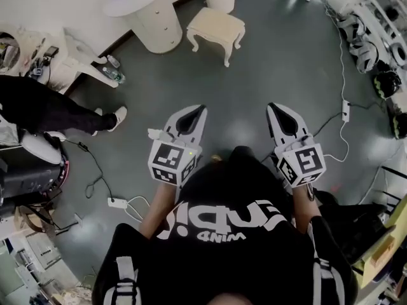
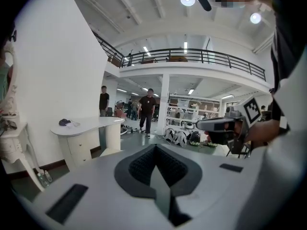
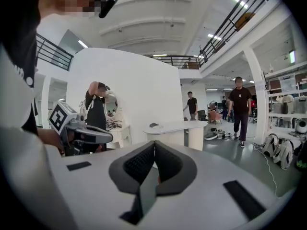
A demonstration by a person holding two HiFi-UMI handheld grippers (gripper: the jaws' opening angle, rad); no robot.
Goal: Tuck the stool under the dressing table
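Grey floor (image 1: 254,68) is seen between the stool (image 1: 216,25), untucked beside the desk (image 1: 149,8) well ahead of the fingers, and the left gripper (image 1: 198,113) and right gripper (image 1: 275,111), both closed on nothing, so all is judged undone.

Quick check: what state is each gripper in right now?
Left gripper: closed, holding nothing.
Right gripper: closed, holding nothing.
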